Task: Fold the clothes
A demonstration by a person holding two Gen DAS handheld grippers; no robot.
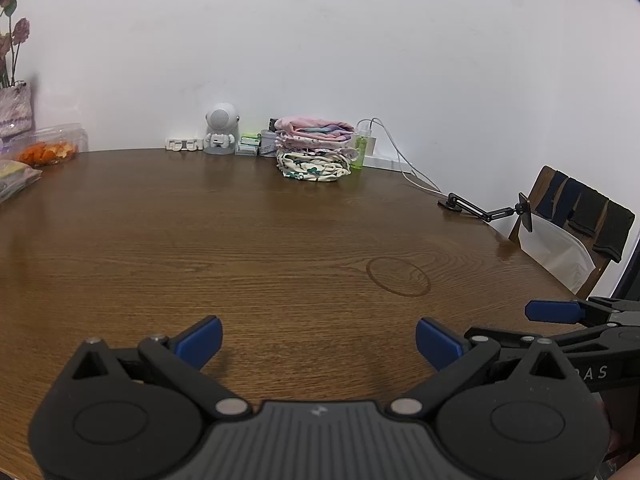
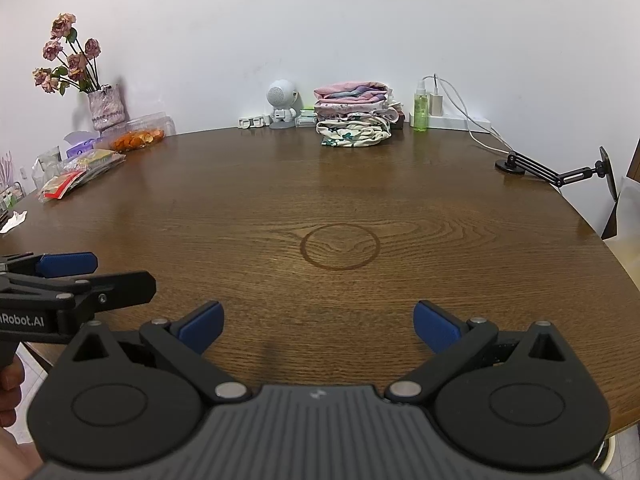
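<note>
Brown wood-grain tabletop (image 2: 400,184) is seen bare directly ahead of both tools, with no garment lying between or under the jaws. The left black gripper with blue pads (image 1: 319,339) is held with its jaws spread wide and empty; the right black gripper with blue pads (image 2: 318,322) is likewise spread wide and holds nothing. The stack of folded pink and floral clothes (image 2: 354,118) is located at the far edge of the table against the white wall (image 2: 320,20), well apart from both tools, with its long axis running across the view. It lies almost straight ahead of each tool, so neither can be judged nearer. A long forward reach is judged necessary before any cloth can be gripped.
</note>
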